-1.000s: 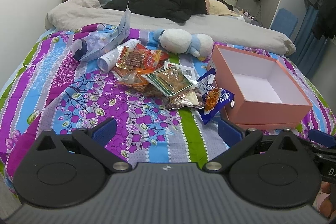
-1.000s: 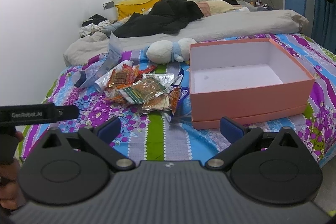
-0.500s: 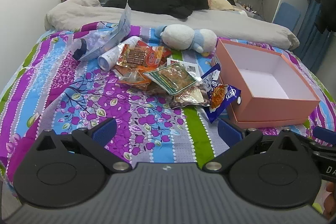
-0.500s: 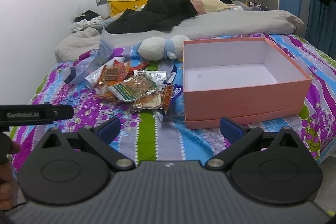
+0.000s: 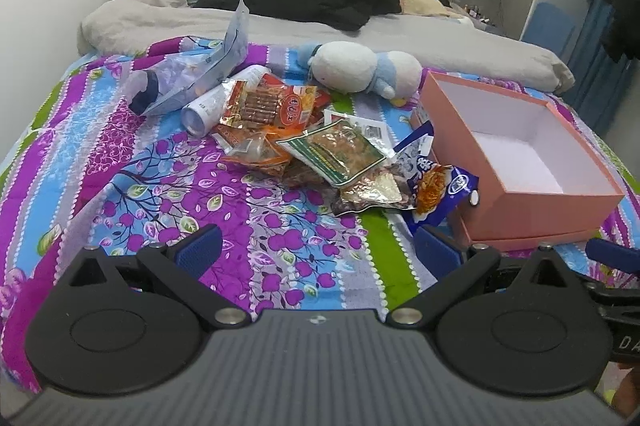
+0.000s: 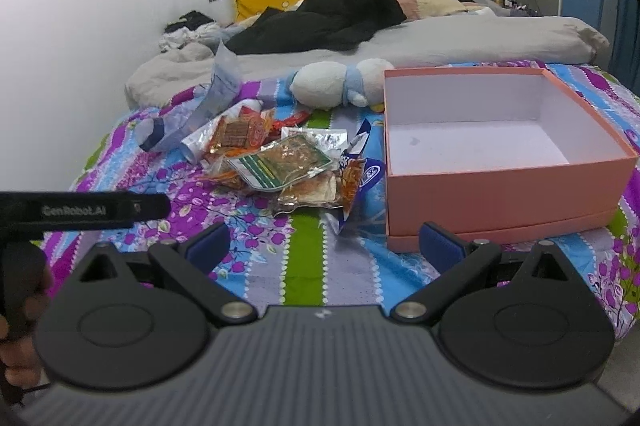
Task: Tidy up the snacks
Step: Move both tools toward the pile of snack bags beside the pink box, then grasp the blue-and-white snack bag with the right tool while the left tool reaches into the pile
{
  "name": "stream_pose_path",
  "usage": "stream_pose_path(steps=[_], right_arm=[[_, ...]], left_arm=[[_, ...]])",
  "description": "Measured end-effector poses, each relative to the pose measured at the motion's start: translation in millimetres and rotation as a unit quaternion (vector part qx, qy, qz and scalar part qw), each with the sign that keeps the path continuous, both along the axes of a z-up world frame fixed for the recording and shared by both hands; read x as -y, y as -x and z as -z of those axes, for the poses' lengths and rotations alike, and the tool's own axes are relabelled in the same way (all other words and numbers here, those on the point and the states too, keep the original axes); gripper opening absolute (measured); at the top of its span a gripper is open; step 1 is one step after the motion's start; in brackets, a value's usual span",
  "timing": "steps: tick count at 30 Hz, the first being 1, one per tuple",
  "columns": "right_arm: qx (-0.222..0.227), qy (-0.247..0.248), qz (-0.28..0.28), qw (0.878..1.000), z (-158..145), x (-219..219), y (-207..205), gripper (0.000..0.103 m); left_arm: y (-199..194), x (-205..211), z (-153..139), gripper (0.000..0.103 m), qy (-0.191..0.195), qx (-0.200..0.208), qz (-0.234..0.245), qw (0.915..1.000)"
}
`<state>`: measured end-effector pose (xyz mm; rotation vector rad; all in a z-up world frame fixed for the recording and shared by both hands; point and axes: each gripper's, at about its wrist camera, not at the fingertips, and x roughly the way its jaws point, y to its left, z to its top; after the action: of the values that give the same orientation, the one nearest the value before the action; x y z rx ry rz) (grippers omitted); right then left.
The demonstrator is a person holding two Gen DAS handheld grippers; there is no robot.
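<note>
mostly crinkled foil snack packets (image 5: 320,150)

Left gripper (image 5: 318,252) has advanced toward the snack pile (image 5: 316,150), which sits larger and lower in frame. Right gripper (image 6: 322,246) has closed on the pink box (image 6: 508,190), apparently shifting slightly leftward.

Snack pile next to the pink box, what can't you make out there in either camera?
- Left wrist: bottom packets of the snack pile, covered by the green packet.
- Right wrist: blue bag seen edge-on, print unreadable.
- Both: pink box near floor strip, behind its front wall.
</note>
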<state>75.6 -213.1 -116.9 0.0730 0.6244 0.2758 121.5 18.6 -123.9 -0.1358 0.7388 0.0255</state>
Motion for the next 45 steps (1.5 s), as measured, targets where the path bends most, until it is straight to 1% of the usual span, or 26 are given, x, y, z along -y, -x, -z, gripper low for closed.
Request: stream_pose_path(steps=[1, 2, 6, 8, 13, 17, 19, 20, 21, 24, 27, 29, 31, 32, 34, 36, 37, 38, 39, 40, 41, 42, 43, 44, 45], right_arm=[[0.004, 0.006, 0.0, 1.0, 1.8, -2.7, -1.7, 0.102], [0.008, 0.012, 0.0, 1.0, 3.5, -5.3, -4.0, 0.098], [0.019, 0.034, 0.002, 0.999, 10.3, -13.9, -14.3, 0.089], [0.02, 0.044, -0.001, 0.999, 14.4, -18.6, -19.9, 0.079], [0.025, 0.068, -0.014, 0.997, 23.0, -33.5, -32.5, 0.076], [0.045, 0.091, -0.026, 0.994, 27.7, -49.9, -42.5, 0.074], [0.054, 0.104, -0.034, 0.993, 30.5, -58.7, -49.8, 0.073], [0.058, 0.112, -0.038, 0.991, 31.7, -63.5, -53.9, 0.07], [0.061, 0.121, -0.042, 0.99, 32.4, -68.2, -59.3, 0.068], [0.077, 0.15, -0.053, 0.984, 35.5, -80.2, -70.4, 0.067], [0.083, 0.188, -0.064, 0.976, 44.7, -91.4, -84.6, 0.067], [0.078, 0.207, -0.065, 0.973, 52.6, -96.9, -97.0, 0.062], [0.074, 0.224, -0.062, 0.97, 59.7, -100.0, -109.3, 0.061], [0.076, 0.236, -0.06, 0.967, 63.1, -102.2, -114.8, 0.061], [0.085, 0.264, -0.053, 0.959, 70.1, -106.1, -124.5, 0.061], [0.089, 0.28, -0.046, 0.955, 76.2, -107.2, -134.6, 0.061], [0.091, 0.286, -0.042, 0.953, 78.7, -106.7, -140.4, 0.061], [0.094, 0.299, -0.04, 0.949, 81.8, -107.2, -145.4, 0.061], [0.098, 0.313, -0.04, 0.944, 85.2, -108.9, -149.5, 0.061], [0.104, 0.332, -0.039, 0.937, 88.9, -110.2, -152.5, 0.061], [0.109, 0.345, -0.039, 0.932, 92.0, -111.0, -154.9, 0.06], [0.109, 0.355, -0.042, 0.928, 94.4, -111.7, -157.2, 0.06], [0.104, 0.359, -0.047, 0.926, 97.5, -111.7, -160.6, 0.057], [0.097, 0.36, -0.053, 0.926, 100.2, -111.6, -163.0, 0.053], [0.091, 0.361, -0.057, 0.926, 102.5, -112.6, -164.6, 0.053]], left_arm=[[-3.1, -1.3, 1.8, 0.103, -0.002, -0.002, 0.0, 1.0], [-7.1, -2.8, 4.4, 0.103, -0.003, -0.003, 0.0, 1.0], [-20.8, -11.4, 15.7, 0.103, 0.007, -0.006, 0.0, 1.0], [-28.5, -17.4, 22.7, 0.103, 0.017, -0.008, -0.005, 0.9998], [-45.8, -33.5, 38.5, 0.102, 0.037, -0.012, -0.025, 0.9989], [-61.4, -44.9, 49.8, 0.101, 0.053, -0.013, -0.028, 0.9981], [-67.2, -50.6, 53.8, 0.1, 0.068, -0.009, -0.03, 0.9972], [-70.0, -53.3, 56.0, 0.099, 0.076, -0.005, -0.029, 0.9967], [-73.6, -57.1, 58.7, 0.098, 0.087, 0.0, -0.03, 0.9957], [-84.9, -65.6, 68.4, 0.095, 0.122, 0.007, -0.037, 0.9918], [-99.0, -74.1, 78.6, 0.091, 0.167, 0.008, -0.043, 0.985], [-111.3, -78.3, 86.5, 0.088, 0.192, 0.007, -0.044, 0.9804], [-125.2, -81.1, 95.0, 0.084, 0.212, 0.003, -0.039, 0.9766], [-132.6, -82.3, 99.4, 0.08, 0.221, 0.0, -0.037, 0.9745], [-147.1, -84.0, 107.9, 0.077, 0.237, -0.007, -0.032, 0.971], [-159.7, -85.3, 114.1, 0.075, 0.248, -0.01, -0.028, 0.9683], [-166.0, -84.8, 116.3, 0.072, 0.251, -0.012, -0.024, 0.9675], [-172.1, -83.7, 118.4, 0.068, 0.252, -0.013, -0.018, 0.9674], [-178.2, -82.5, 120.5, 0.066, 0.252, -0.014, -0.015, 0.9674], [-182.4, -82.5, 122.7, 0.061, 0.254, -0.014, -0.012, 0.9671], [-187.0, -82.2, 125.5, 0.056, 0.257, -0.016, -0.01, 0.9663], [-192.1, -81.6, 128.8, 0.054, 0.263, -0.019, -0.007, 0.9647], [-196.0, -81.1, 130.5, 0.049, 0.267, -0.021, -0.005, 0.9634], [-199.4, -80.2, 132.4, 0.043, 0.269, -0.023, -0.002, 0.9628], [-201.0, -79.1, 133.4, 0.039, 0.268, -0.023, -0.001, 0.9632]])
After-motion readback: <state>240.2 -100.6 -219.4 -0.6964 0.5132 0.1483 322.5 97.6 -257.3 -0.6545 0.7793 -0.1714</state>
